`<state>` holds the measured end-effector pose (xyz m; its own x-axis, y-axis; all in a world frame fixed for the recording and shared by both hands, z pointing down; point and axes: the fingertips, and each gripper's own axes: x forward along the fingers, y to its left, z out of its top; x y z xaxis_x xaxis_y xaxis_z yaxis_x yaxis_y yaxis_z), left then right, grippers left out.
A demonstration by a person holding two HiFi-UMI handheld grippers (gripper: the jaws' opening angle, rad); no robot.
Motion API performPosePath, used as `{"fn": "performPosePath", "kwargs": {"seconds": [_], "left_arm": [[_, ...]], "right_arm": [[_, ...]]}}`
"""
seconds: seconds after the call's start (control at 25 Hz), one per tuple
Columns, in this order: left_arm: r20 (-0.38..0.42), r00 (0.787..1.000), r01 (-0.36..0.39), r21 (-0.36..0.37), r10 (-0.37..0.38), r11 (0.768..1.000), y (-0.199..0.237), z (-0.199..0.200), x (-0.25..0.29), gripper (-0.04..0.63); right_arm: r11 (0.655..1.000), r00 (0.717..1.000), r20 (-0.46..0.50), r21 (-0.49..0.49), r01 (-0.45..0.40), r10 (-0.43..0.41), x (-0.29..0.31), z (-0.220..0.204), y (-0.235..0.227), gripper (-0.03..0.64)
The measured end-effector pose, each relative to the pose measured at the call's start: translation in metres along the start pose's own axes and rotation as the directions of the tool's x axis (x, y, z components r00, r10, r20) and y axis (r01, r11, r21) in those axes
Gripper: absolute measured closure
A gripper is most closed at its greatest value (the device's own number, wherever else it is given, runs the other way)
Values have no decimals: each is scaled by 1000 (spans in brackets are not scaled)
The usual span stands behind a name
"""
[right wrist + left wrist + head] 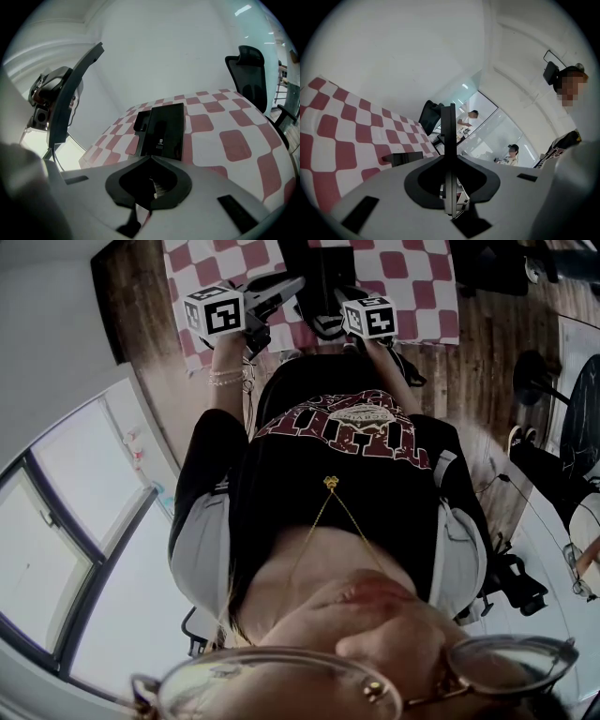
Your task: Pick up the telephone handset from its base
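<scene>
Handset on phone [161,131]: prob light, stiff, slick plastic; I'd grab mid-bar. Left tongs [448,112] closed, empty; right tongs [337,324], can't tell.

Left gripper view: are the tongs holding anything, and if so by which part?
Nothing. The left tongs meet with nothing between them; the telephone lies free on the checked cloth.

Flat black rectangular telephone base [161,129]: near end hidden behind my right gripper [151,185], top too dark to separate parts; my right jaws' gap unreadable.
</scene>
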<state>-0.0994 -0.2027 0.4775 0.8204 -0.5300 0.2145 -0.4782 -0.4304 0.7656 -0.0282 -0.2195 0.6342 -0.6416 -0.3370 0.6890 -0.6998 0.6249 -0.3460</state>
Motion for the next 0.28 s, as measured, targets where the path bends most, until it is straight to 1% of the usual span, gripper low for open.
{"fn": "performPosePath", "kwargs": {"seconds": [0.28], "left_arm": [[-5,1000,0,-1,0,1000,1,-1,0,517]], "right_arm": [[1000,1000,0,0,-2,2,0,-1,0,598]]}}
